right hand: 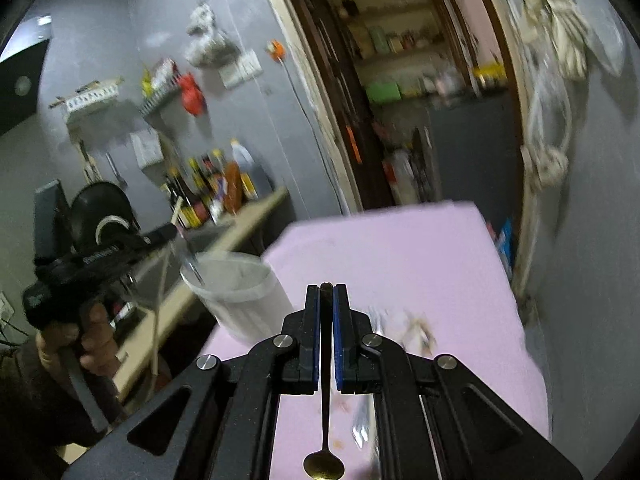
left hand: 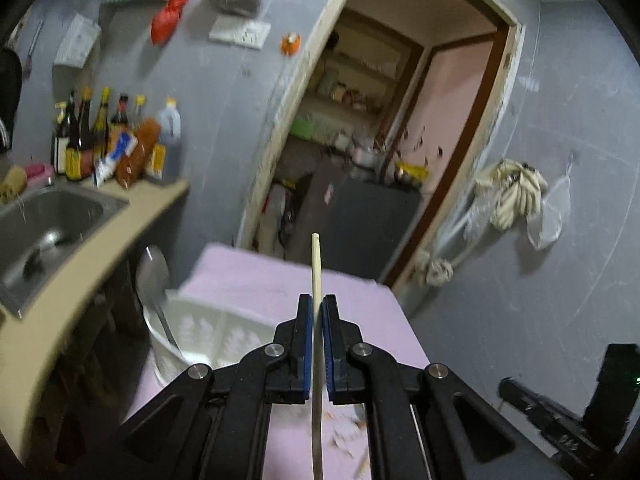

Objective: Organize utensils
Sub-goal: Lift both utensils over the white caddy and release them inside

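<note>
1. The left gripper [left hand: 318, 312] is clenched on a pale wooden chopstick [left hand: 316, 268], which runs upright between the blue pads [left hand: 307, 344]; its tip stands above the jaws and its lower length passes down out of frame.
2. The right gripper [right hand: 327, 300] is clamped on the dark handle of a small spoon [right hand: 325, 420]; the brass-coloured bowl [right hand: 323, 470] hangs below the jaws, toward the camera.
3. Beneath both tools lies a pink tabletop [right hand: 400, 264]. A few more utensils [right hand: 404, 324] rest on it just right of the right gripper, too blurred to identify.
4. A white perforated utensil holder [left hand: 200, 332] stands at the table's left edge with a large metal spoon [left hand: 154, 280] upright in it.
5. In the right wrist view, a hand [right hand: 86, 340] grips the left tool's handle; white lettering on that tool's black body is too blurred to read.
6. Further left is a beige counter [left hand: 120, 240] with a steel sink [left hand: 44, 224].
7. At the counter's back, against the grey wall, stand sauce bottles [left hand: 92, 136]; their yellow and blue labels are illegible.
8. Beyond the table, an open doorway [left hand: 380, 140] shows shelves of jars.
</note>
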Available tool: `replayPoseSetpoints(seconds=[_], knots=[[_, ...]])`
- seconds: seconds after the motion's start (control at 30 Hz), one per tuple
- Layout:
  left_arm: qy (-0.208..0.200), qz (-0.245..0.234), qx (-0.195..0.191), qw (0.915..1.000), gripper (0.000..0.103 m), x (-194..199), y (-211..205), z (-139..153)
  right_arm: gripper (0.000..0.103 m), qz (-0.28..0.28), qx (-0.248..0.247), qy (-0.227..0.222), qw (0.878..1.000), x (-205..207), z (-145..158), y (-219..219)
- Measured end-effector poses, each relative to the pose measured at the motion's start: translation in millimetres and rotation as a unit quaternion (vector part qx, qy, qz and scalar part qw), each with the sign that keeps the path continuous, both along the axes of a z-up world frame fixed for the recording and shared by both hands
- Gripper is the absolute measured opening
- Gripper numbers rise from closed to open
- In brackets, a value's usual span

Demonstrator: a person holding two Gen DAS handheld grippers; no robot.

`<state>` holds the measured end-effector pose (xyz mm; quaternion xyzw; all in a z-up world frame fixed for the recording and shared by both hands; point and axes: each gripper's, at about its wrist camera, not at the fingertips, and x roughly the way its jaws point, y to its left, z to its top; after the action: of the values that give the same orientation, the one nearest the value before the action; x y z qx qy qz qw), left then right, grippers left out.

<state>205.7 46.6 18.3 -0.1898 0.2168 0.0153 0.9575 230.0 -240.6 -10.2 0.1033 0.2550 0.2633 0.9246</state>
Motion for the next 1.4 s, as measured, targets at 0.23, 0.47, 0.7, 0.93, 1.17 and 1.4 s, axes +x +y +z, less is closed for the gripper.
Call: replayPoseSetpoints(seconds=[0.23, 0.47, 0.7, 0.93, 1.17, 1.4], knots=[[-0.034, 0.009, 0.007, 0.9994, 0.005, 25, 51, 21, 0.005, -0.009, 0.017, -0.105, 0.994, 29, 57, 62], [-0.066, 0.010, -0.016, 0.9977, 0.005, 61, 88, 16, 0.005, -0.029, 0.045, -0.127, 0.990, 66, 68, 118], [-0.083, 0.050, -0.003, 0.9953, 0.005, 80, 104, -13, 0.005, -0.042, 0.020, -0.104, 0.993, 83, 28, 154], [-0.113, 0.089, 0.042, 0.9887, 0.005, 78, 90, -20, 0.005, -0.055, 0.007, -0.091, 0.994, 92, -5, 164], [-0.125, 0.084, 0.085, 0.9851, 0.005, 75, 70, -30, 0.005, -0.046, 0.001, -0.085, 0.995, 98, -23, 167], [-0.106, 0.067, 0.097, 0.9874, 0.005, 67, 65, -42, 0.005, -0.032, 0.001, -0.072, 0.997, 94, -36, 168]])
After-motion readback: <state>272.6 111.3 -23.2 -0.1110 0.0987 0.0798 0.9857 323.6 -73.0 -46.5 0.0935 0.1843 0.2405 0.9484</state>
